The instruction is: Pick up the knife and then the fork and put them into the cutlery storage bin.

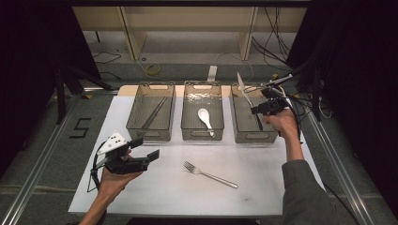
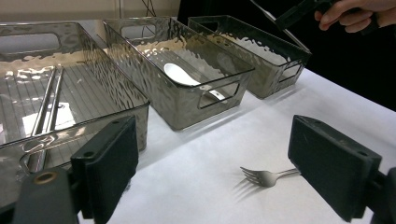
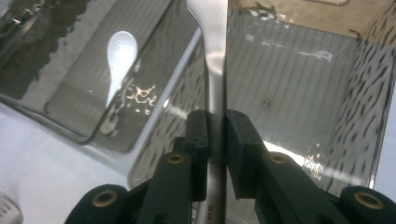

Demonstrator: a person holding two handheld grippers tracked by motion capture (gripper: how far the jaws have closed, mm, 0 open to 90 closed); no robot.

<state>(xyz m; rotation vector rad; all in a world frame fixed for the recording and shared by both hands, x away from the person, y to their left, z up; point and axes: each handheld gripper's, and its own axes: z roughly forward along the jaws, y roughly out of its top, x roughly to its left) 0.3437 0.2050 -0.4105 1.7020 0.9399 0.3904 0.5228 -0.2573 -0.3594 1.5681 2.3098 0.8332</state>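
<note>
At the left the left gripper [image 1: 149, 148] hovers with jaws wide and empty, the fork [image 1: 210, 174] lies on the table [image 1: 263, 187] in the middle, and the right gripper [image 1: 257, 110] clamps a knife [image 1: 246, 95] over the right-hand bin [image 1: 253, 137].

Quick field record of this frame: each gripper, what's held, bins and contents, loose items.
right gripper: shut on knife, above right bin
left gripper: open, holds nothing, over the table's near left
left bin: chopsticks
middle bin: white spoon
loose on table: fork, in front of middle bin
</note>
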